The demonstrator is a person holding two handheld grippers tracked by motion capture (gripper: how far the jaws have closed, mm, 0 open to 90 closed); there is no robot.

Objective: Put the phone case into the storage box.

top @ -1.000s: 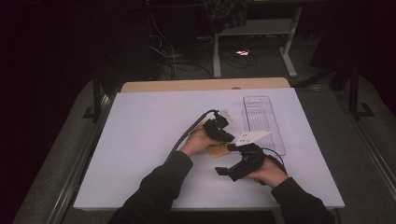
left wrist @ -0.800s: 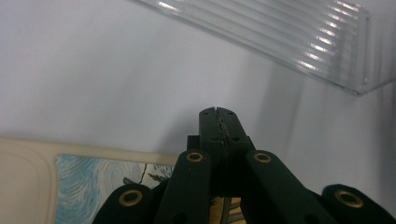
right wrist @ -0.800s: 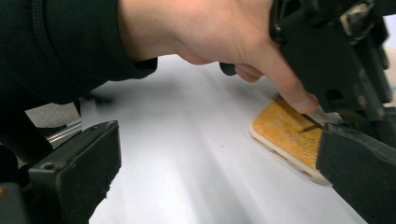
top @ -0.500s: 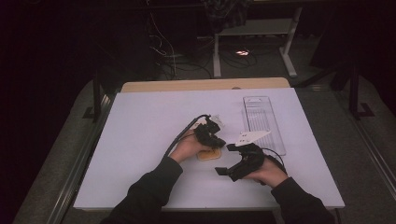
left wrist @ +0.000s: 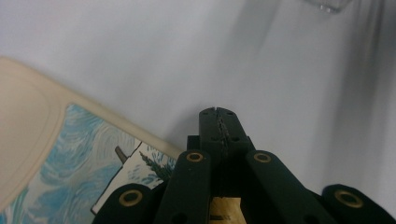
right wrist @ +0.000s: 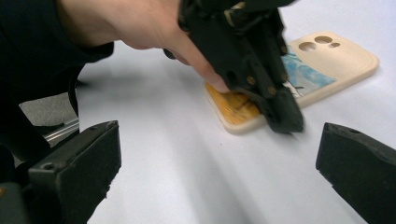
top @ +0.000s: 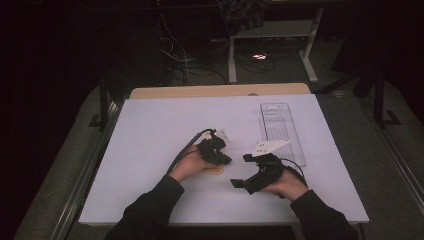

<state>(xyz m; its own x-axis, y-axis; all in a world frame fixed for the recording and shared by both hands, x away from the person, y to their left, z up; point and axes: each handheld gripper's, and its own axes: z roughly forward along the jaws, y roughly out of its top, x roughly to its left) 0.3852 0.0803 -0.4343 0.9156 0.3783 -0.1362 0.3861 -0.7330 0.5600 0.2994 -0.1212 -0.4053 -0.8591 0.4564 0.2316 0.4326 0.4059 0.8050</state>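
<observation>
Left gripper (right wrist: 280,116) clenched empty, tip pressing phone case (right wrist: 317,65) edge; right gripper (top: 252,180) spread wide, just beside case, facing its short end.

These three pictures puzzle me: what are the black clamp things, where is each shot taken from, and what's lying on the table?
No robot here: a person holds a hand-operated two-jaw gripper in each hand. The high view looks down on the white table from above the person. The other two pictures come from small cameras riding on each gripper, looking along its black jaws. The left gripper has its jaws closed together, tip down beside a beige phone case with a blue and orange picture; whether it pinches the case, I cannot tell. The right gripper is wide open and holds nothing. Farther back lies a clear plastic tray.
</observation>
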